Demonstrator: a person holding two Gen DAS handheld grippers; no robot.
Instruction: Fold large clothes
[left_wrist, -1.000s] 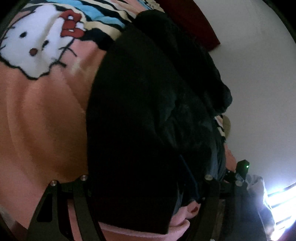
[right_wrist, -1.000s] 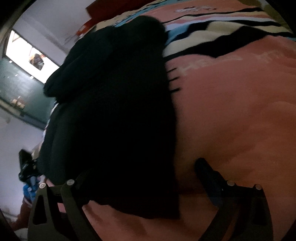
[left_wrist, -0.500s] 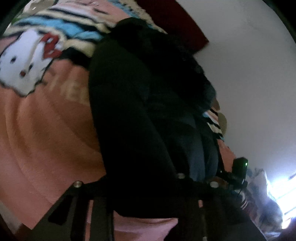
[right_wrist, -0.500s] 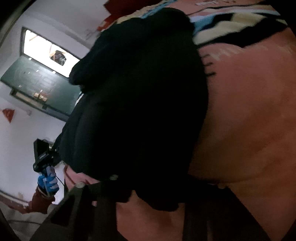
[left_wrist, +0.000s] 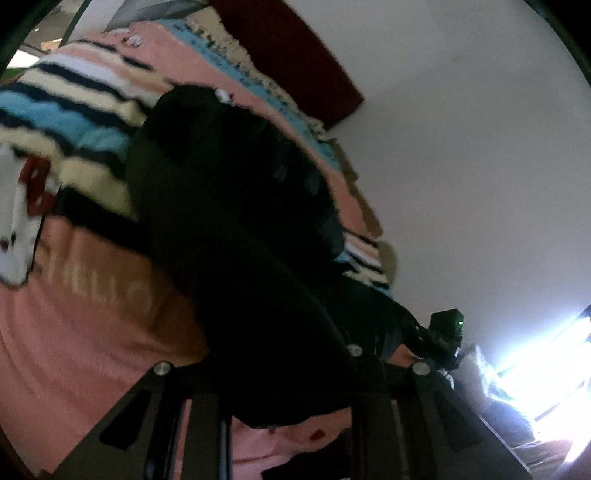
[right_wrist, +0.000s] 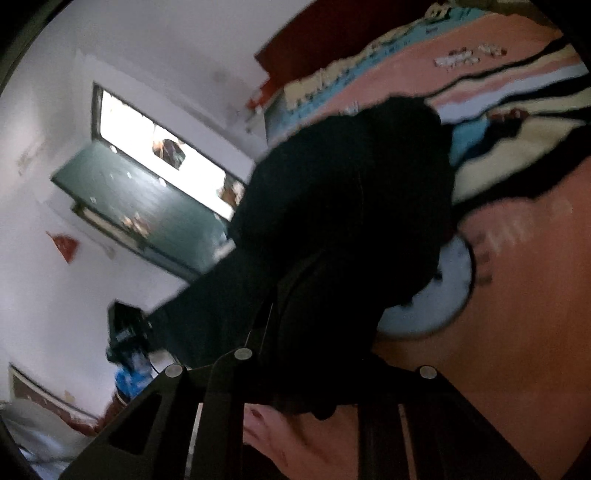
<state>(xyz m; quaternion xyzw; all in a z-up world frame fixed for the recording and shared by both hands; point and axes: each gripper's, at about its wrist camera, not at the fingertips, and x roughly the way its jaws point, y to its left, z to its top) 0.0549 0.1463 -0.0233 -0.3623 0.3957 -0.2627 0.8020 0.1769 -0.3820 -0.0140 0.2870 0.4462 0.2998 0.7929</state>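
**Dark garment gripped at both near corners and raised off the bed**

A black garment (left_wrist: 236, 229) is seen caught by its near edge in both grippers and drawn up from the pink patterned blanket (left_wrist: 85, 325) that covers the bed. A second earlier the fingers of both tools stood wide apart around the cloth, which lay flat; now the left gripper (left_wrist: 284, 410) has its fingers drawn narrow and closing on the hem at 6 o'clock in its view, with black fabric bunched between them. The right gripper (right_wrist: 306, 398) is likewise closing on the hem, its fingers narrow and dark cloth pinched between them at 6 o'clock.

The near part of the garment has been lifted clear of the blanket, so that a fold hangs from each grip, while the far part, toward 12 o'clock, rests on the striped section of the bedding. More wall and a window (right_wrist: 162, 147) are now taken in by the right wrist view at 10 o'clock than before, which agrees with both tools having been raised and tipped up.

The grasp is judged complete and the fold begun: the held edge is expected to be carried over toward the far end. A slack or uneven hold on thick cloth could let one corner slip.
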